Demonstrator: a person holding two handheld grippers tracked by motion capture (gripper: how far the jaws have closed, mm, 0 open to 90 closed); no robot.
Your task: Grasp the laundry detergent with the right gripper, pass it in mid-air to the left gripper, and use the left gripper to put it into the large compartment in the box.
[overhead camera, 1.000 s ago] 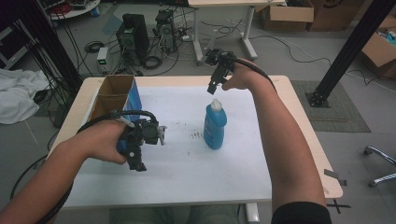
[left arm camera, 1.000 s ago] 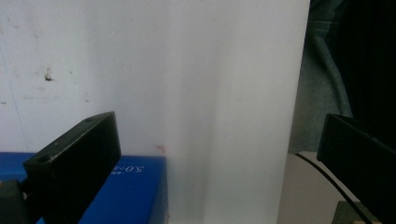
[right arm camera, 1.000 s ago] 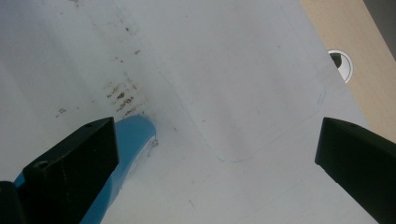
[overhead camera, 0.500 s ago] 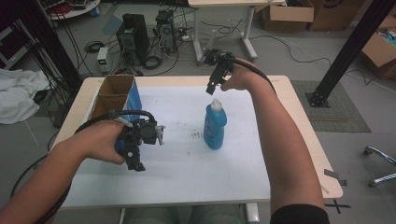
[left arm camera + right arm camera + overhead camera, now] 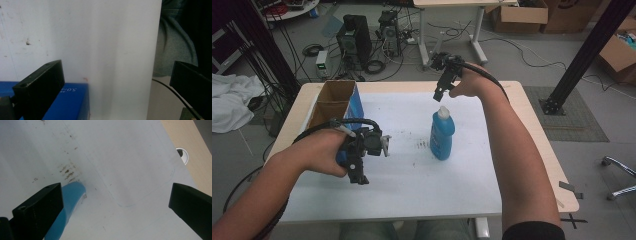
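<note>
A blue bottle [image 5: 442, 136] with a pale cap stands upright on the white mat [image 5: 412, 180], right of centre. My right gripper [image 5: 439, 95] hangs just above and behind its cap, pointing down, jaws wide open and holding nothing. In the right gripper view [image 5: 115, 205] the bottle [image 5: 66, 210] shows beside the left jaw, not between the jaws. My left gripper [image 5: 358, 176] hovers over the mat's front left, pointing toward the person, open and holding nothing [image 5: 115, 82]. A printed blue surface [image 5: 70, 100] shows behind its left jaw.
An open cardboard box with a blue side [image 5: 334, 100] stands at the table's back left. Dark specks [image 5: 422, 145] mark the mat beside the bottle. A cable hole [image 5: 182, 155] sits in the wooden rim. The person's legs [image 5: 175, 45] are at the front edge.
Hardly anything: the right gripper has shifted slightly above the bottle's cap, and the left gripper has drifted a little toward the front edge.
</note>
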